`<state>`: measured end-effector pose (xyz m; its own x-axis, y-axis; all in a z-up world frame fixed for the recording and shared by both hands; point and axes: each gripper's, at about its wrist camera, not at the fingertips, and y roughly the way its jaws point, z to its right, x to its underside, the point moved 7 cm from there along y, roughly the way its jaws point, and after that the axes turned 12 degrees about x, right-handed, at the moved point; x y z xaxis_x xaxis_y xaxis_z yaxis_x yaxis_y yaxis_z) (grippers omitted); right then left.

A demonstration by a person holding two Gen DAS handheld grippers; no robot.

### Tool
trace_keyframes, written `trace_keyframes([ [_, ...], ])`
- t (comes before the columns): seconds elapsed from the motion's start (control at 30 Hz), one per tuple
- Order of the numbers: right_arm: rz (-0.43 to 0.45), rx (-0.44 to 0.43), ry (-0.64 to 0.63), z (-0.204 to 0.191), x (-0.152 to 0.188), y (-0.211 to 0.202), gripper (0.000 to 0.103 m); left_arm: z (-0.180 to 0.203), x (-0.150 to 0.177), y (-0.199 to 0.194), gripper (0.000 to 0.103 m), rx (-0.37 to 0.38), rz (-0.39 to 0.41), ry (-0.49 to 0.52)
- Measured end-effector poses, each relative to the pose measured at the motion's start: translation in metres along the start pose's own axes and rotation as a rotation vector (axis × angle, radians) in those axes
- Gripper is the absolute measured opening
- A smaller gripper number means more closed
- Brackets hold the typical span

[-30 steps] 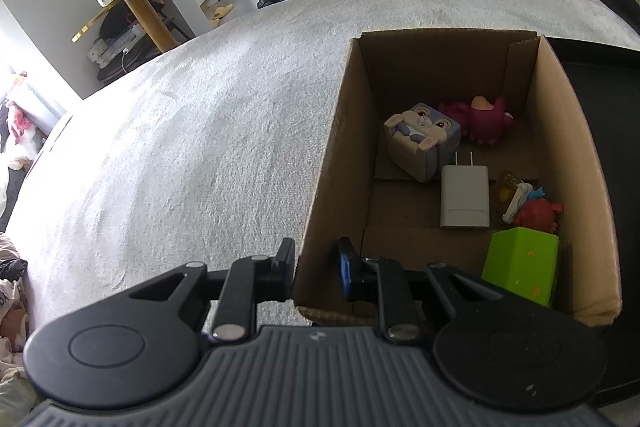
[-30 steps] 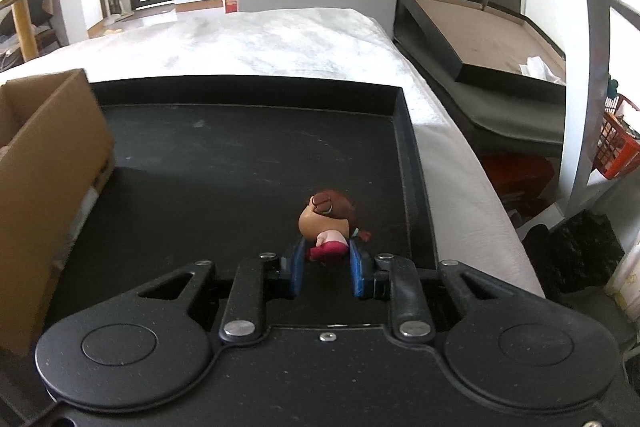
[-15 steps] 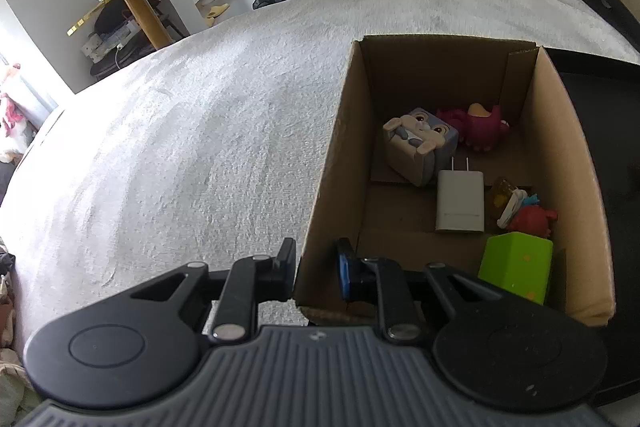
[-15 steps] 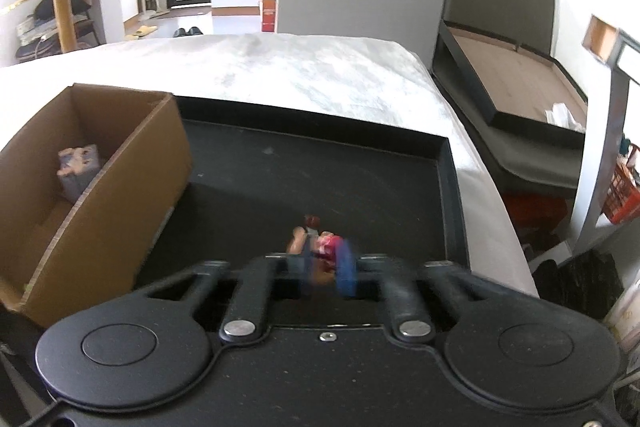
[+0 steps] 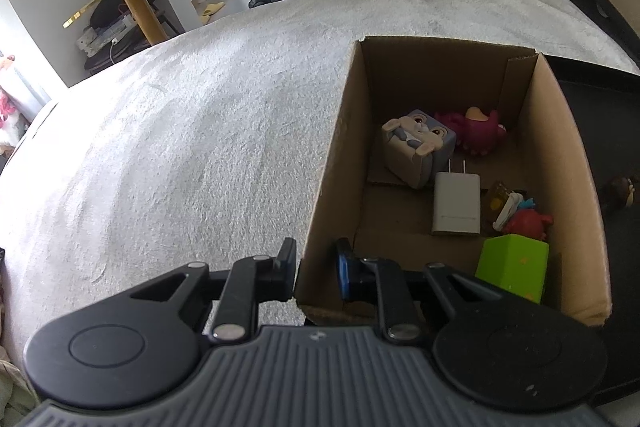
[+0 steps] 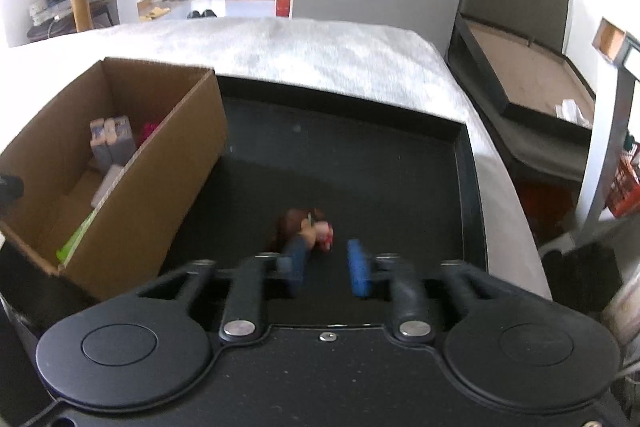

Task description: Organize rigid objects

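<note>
Two grippers: our left gripper [image 5: 316,267] clamps the cardboard box [image 5: 326,183] near corner; our right gripper [image 6: 326,267], fingers apart, hangs over the brown-haired figurine [image 6: 308,225] mid-tray [image 6: 466,187].

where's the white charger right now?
Left wrist view: the white charger lies flat inside the cardboard box, between the grey bunny cube and the green block.

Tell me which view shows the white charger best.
The left wrist view: the white charger lies flat in the cardboard box, prongs visible. The right wrist view shows only a blurred pale sliver behind the box wall.
</note>
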<state>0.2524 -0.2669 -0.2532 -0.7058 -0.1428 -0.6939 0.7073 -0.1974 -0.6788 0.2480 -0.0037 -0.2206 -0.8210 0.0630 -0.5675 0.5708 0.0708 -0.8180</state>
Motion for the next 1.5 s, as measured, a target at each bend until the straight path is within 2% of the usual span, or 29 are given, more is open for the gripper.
trace_keyframes([
  [0.23, -0.015, -0.011, -0.001, -0.009, -0.001, 0.011, 0.054, -0.001, -0.001, 0.001, 0.019, 0.010, -0.002, -0.007],
  [0.43, -0.003, -0.023, 0.008, -0.017, -0.013, 0.022, 0.068, -0.001, -0.002, 0.000, 0.019, 0.006, -0.004, -0.013],
  [0.6, -0.007, -0.013, 0.021, -0.018, -0.021, 0.040, 0.069, -0.002, -0.003, 0.001, 0.019, 0.011, -0.008, -0.022],
  [0.73, -0.043, 0.002, 0.071, -0.013, -0.020, 0.054, 0.069, -0.003, -0.003, 0.002, 0.020, 0.019, -0.010, -0.029],
  [0.83, -0.089, 0.003, 0.104, -0.011, -0.014, 0.063, 0.066, -0.004, -0.003, 0.002, 0.019, 0.027, -0.013, -0.042],
  [0.87, -0.104, -0.005, 0.107, -0.011, -0.012, 0.065, 0.061, -0.004, -0.003, 0.002, 0.019, 0.028, -0.013, -0.042],
  [0.9, -0.120, -0.018, 0.105, -0.012, -0.010, 0.066, 0.042, -0.004, -0.003, 0.002, 0.019, 0.027, -0.014, -0.040],
  [1.5, -0.014, -0.013, 0.055, -0.010, -0.032, 0.016, 0.043, -0.002, -0.003, 0.001, 0.019, 0.017, -0.004, -0.025],
])
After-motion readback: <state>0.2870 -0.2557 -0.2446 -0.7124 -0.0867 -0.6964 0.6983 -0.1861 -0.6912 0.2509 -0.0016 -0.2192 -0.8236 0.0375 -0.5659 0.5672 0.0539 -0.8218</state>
